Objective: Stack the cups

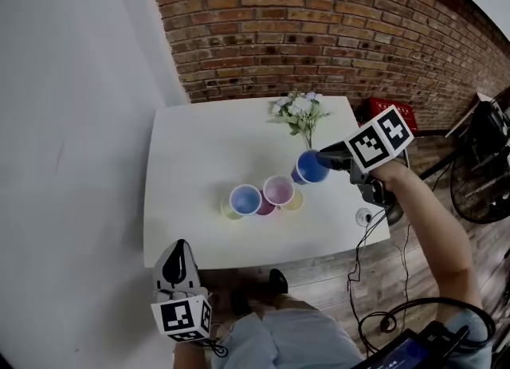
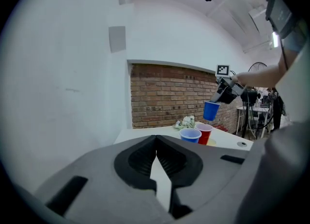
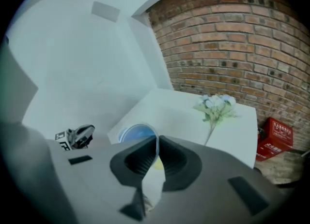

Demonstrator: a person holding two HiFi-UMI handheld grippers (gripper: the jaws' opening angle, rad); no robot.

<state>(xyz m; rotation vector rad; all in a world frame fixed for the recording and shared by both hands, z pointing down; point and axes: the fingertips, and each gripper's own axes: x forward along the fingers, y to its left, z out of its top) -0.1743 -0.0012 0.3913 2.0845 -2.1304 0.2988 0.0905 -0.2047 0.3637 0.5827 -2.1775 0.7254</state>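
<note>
Stacking barely begun. Right gripper [image 1: 320, 157] pinched rim of blue cup [image 1: 310, 168], held in air right of middle. Second blue cup [image 1: 245, 198] and pink cup [image 1: 278, 190] stood side by side on table [image 1: 191, 152], middle of frame, waiting. Left gripper [image 1: 177, 267] low left, jaws together, empty.

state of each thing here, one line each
held blue cup: lifted above the table, rim pinched
right gripper: shut on held blue cup
left gripper: shut, empty
standing blue cup: upright, mouth up
red cup: upright, beside it
yellow cup: standing, partly hidden
flowers: lying on the table
</note>
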